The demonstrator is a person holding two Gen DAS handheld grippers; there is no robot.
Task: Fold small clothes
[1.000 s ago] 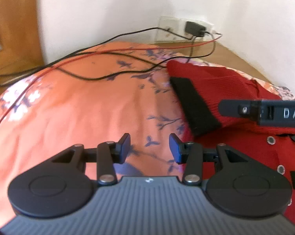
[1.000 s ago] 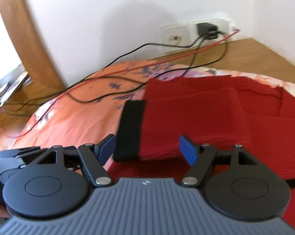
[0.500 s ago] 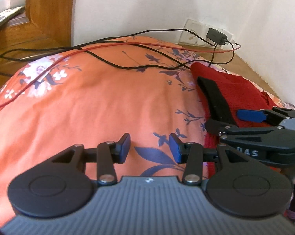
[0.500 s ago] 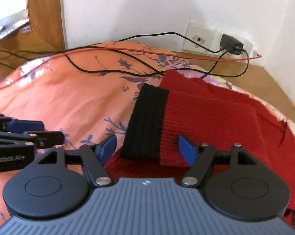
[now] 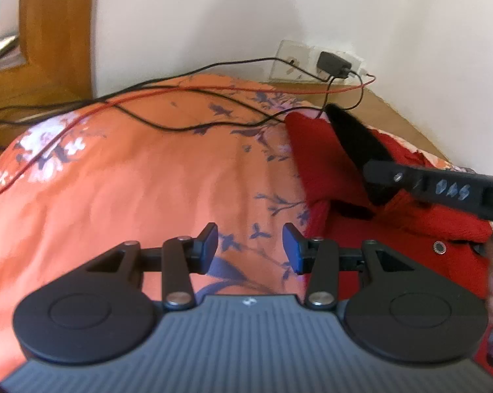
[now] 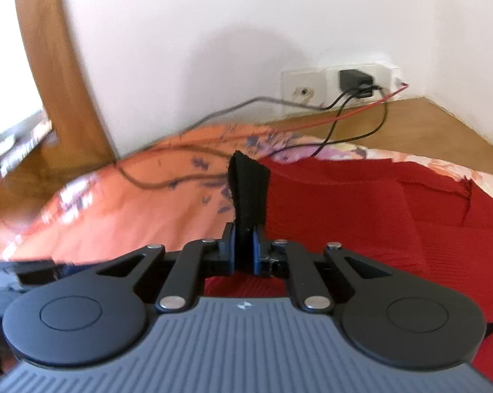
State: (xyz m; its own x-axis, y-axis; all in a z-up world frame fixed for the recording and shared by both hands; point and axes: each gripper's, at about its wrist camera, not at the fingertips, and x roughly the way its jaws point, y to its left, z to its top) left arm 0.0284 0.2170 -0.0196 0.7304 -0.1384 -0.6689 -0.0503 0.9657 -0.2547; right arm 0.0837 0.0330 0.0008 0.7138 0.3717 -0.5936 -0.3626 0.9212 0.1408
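Note:
A red knitted sweater [image 6: 361, 216] lies on the orange flowered bedspread [image 5: 148, 177]. My right gripper [image 6: 245, 249] is shut on the black cuff [image 6: 249, 190] of its sleeve, which stands up between the blue pads. In the left wrist view the same cuff [image 5: 354, 137] is lifted off the sweater [image 5: 315, 163], pinched by the right gripper's finger [image 5: 436, 190] coming in from the right edge. My left gripper [image 5: 250, 249] is open over bare bedspread just left of the sweater, with nothing between its fingers.
Black and red cables [image 5: 167, 98] trail across the bedspread's far side to a charger [image 6: 356, 80] in a wall socket [image 6: 305, 91]. A wooden frame [image 6: 49, 65] stands at the left. A wooden ledge [image 6: 410, 124] runs along the wall behind.
The right gripper was open around the sleeve cuff; it has shut on the cuff and lifted it upright. The left gripper stays open and has shifted slightly over the bedspread.

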